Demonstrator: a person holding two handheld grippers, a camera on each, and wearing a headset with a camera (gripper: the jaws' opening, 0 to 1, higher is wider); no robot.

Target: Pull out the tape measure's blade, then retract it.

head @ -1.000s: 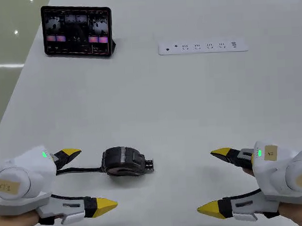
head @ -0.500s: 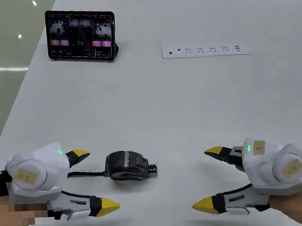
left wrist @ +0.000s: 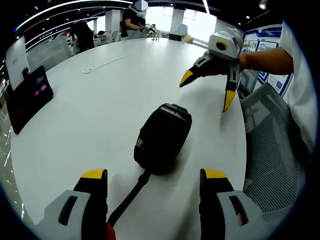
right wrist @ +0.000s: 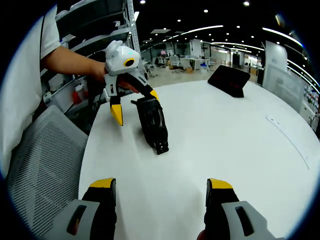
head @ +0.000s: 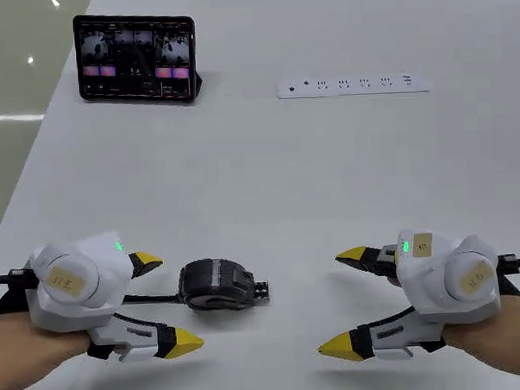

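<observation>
The tape measure (head: 216, 285) lies on the white tabletop (head: 268, 186), at about 7 o'clock in the head view, with its blade tip (head: 261, 289) pointing to 3 o'clock. The left claw (head: 171, 300) is released at its 9 o'clock, with one jaw on each side of the black strap (head: 148, 297), probably to hold it steady. The right claw (head: 337, 302), also released and empty, hovers well apart at 3 o'clock and faces the tip, I think to pull it.

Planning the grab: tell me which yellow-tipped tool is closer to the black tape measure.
The left tool, white with yellow tips: it sits beside the strap end of the black tape measure, while the right tool hovers well apart.
</observation>
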